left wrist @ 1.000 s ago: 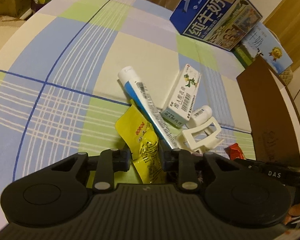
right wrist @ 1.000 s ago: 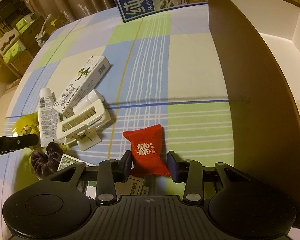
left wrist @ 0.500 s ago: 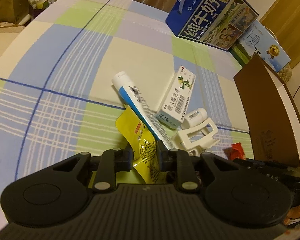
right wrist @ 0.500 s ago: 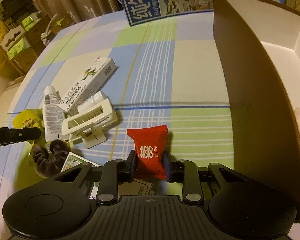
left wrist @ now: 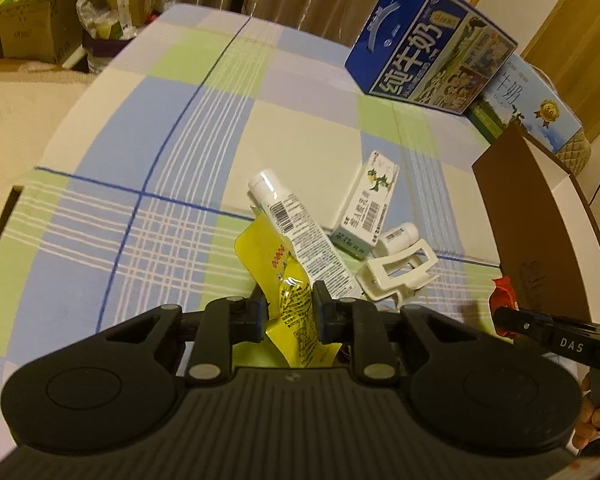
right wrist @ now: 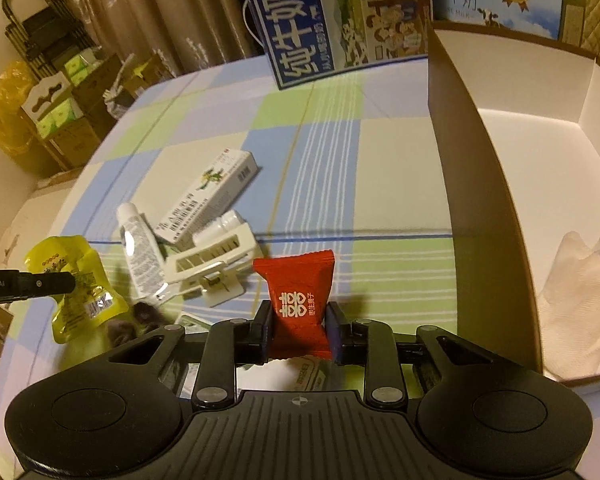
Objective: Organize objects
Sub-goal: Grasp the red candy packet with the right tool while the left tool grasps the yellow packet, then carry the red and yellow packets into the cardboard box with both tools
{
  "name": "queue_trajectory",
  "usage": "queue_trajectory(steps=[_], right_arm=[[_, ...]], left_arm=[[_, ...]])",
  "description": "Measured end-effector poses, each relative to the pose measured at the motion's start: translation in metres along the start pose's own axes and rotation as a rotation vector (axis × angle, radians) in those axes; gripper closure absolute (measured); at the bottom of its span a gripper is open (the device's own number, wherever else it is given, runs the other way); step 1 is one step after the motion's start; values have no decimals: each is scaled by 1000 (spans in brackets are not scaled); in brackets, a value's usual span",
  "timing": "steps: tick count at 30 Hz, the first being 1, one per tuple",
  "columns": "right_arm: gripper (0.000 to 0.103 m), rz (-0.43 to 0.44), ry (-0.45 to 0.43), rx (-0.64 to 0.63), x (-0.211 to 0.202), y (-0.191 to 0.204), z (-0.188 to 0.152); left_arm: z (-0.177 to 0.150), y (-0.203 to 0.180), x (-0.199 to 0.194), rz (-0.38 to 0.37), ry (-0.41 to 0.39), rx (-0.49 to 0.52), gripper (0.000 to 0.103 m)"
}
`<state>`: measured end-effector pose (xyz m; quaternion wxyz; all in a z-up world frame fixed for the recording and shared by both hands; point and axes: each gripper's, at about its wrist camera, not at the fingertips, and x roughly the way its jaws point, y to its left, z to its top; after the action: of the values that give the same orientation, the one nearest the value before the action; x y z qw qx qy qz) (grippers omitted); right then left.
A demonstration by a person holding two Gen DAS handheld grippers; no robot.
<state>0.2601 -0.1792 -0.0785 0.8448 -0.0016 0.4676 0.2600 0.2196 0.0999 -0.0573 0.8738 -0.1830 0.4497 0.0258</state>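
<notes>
Item one: crinkly yellow foil snack pouch (left wrist: 288, 280), light, limp, slippery; my left gripper (left wrist: 287, 309) fingers pinch its middle, above the checked surface (left wrist: 172, 184).

Item two: small red pillow-shaped candy packet (right wrist: 298, 304), soft, pinched by my right gripper (right wrist: 298, 330), beside the open brown cardboard box (right wrist: 472, 184).

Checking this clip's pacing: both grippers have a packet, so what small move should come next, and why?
Probably carry the right gripper rightward over the brown box wall. It is shut on the red packet, lifted off the cloth, and the open box beside it already holds items. The left gripper holds the yellow packet.
</notes>
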Motion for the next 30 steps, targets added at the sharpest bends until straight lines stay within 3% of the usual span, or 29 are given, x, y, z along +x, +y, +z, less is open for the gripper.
queue_trajectory(steps=[15,30], right_arm=[[79,63,-129,8,-71,1,-9],[79,-17,-225,109,-138,-65,-16]], left_arm=[[-2,-49,-61,-100,-100,56,85],[-3,-153,-61,-275,-96,180,85]])
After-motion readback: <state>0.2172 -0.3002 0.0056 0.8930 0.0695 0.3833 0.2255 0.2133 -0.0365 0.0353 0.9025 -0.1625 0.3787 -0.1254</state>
